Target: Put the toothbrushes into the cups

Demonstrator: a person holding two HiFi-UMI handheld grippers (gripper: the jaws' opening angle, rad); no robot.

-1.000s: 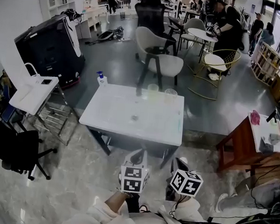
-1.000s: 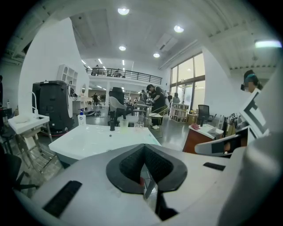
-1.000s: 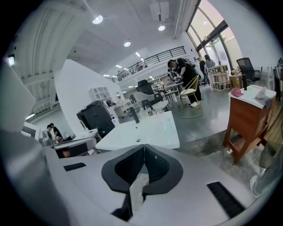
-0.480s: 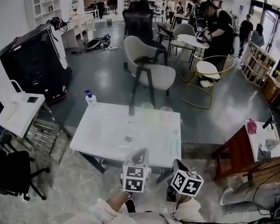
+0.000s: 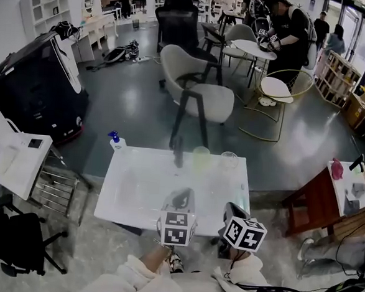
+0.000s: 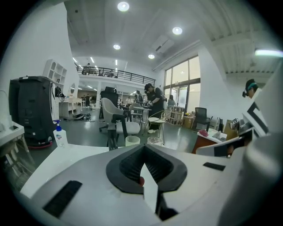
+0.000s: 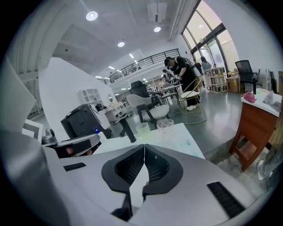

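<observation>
A pale green cup [image 5: 200,157] and a clear cup [image 5: 229,159] stand side by side at the far edge of the white table [image 5: 142,183]. Both show again in the left gripper view, green [image 6: 132,141] and clear [image 6: 154,141], and in the right gripper view, green [image 7: 142,128] and clear [image 7: 165,126]. A faint pale green streak [image 5: 238,191] lies near the table's right edge; its shape is too blurred to tell. My left gripper [image 5: 178,201] and right gripper [image 5: 233,211] hover over the near edge, both shut and empty. Their jaws meet in their own views, left [image 6: 143,152] and right [image 7: 144,152].
A tall dark object [image 5: 178,151] stands left of the green cup. A soap pump bottle [image 5: 115,141] sits at the far left corner. Behind the table are a grey chair [image 5: 202,94] and people at round tables. A brown side table [image 5: 328,196] stands to the right, a white cart [image 5: 19,162] to the left.
The table has come closer and sits lower and larger in the head view. Both grippers stay shut, held side by side in front of the person.
</observation>
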